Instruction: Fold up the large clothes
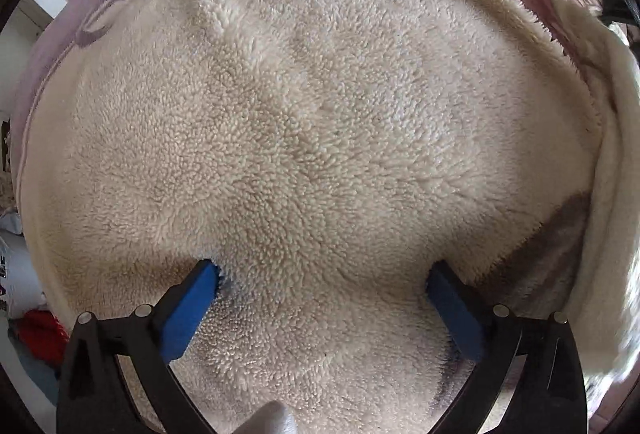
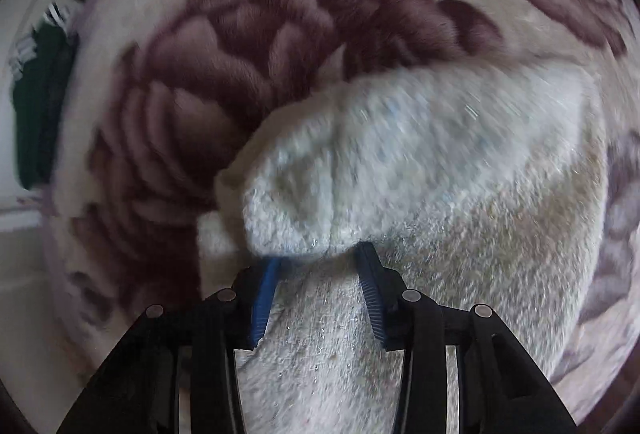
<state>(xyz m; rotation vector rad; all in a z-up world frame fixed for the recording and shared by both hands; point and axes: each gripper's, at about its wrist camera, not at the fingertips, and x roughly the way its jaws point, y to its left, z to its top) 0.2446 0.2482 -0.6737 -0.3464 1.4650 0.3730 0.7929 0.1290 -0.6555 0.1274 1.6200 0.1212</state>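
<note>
While the cream fleece garment [image 1: 312, 122] lies spread ahead of the left gripper [image 1: 324, 274], its jaws stand wide apart, pressed into the pile | right gripper [image 2: 320, 254] pinches a bunched fold of fleece over the floral blanket [image 2: 240, 46] | motion-blurred view

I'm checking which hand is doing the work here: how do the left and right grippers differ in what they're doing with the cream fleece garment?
The left gripper stands wide open, pads pressed into flat-spread cream fleece garment; the right gripper is narrowed, pinching a bunched part of it. The left view is sharp, the right view motion-blurred. Both have blue pads and work over the floral blanket.
</note>
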